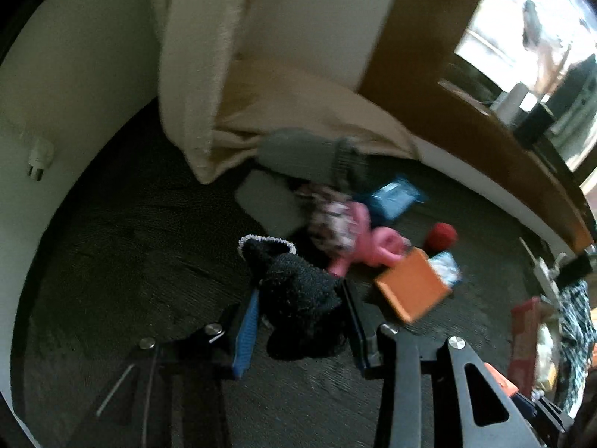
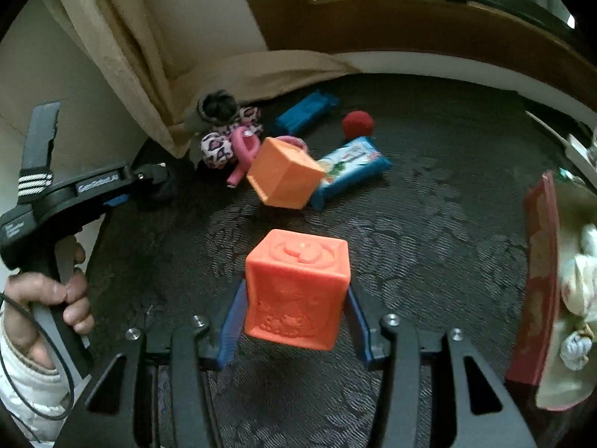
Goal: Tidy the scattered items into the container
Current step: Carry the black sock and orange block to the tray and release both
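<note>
**Claws both loaded over the carpet**

Left claw (image 1: 298, 295) clamped on a fuzzy dark sock (image 1: 294, 287), lifted above the dark carpet (image 1: 130, 261). Right claw (image 2: 294, 306) gripping an orange embossed cube (image 2: 296, 287) between blue pads. Ahead on the floor: second orange cube (image 2: 283, 173) tilted against a blue wipes pack (image 2: 350, 171), red ball (image 2: 357, 124), pink toy (image 2: 244, 153), leopard-print bundle (image 2: 220, 145). Red container (image 2: 537, 291) at far right, cloth items inside.

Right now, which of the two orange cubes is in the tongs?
The embossed orange cube, clamped between the right tongs, off the carpet. The other orange cube lies tilted on the carpet, farther off against the blue packet.
</note>
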The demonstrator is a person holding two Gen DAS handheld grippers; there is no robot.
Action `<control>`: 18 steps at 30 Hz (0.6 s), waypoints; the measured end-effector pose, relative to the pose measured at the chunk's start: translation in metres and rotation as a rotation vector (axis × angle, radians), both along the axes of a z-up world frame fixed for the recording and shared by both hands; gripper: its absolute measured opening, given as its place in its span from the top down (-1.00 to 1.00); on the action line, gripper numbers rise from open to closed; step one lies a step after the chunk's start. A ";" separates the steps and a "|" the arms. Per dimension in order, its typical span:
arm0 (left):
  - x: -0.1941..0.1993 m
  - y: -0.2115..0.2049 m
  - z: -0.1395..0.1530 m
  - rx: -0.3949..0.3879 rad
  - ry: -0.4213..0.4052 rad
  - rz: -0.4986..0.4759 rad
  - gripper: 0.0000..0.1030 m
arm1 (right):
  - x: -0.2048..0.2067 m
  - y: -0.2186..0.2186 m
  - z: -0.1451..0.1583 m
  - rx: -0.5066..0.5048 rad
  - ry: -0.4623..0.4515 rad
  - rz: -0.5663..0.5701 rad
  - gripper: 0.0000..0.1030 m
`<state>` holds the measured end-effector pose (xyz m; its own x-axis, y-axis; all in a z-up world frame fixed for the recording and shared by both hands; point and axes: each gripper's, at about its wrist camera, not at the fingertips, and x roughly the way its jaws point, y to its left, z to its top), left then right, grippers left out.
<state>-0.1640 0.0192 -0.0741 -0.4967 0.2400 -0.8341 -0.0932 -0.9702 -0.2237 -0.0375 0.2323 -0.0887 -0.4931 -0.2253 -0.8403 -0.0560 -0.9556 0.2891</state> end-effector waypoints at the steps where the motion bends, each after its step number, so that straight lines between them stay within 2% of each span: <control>1: 0.004 0.010 0.003 0.003 0.003 -0.011 0.16 | 0.005 0.006 0.002 -0.002 0.004 -0.011 -0.03; 9: 0.043 0.101 0.019 0.042 0.010 -0.148 0.16 | 0.053 0.079 0.021 0.002 0.043 -0.136 -0.03; 18: 0.095 0.237 0.033 0.093 0.017 -0.395 0.16 | 0.112 0.194 0.047 0.022 0.082 -0.362 -0.03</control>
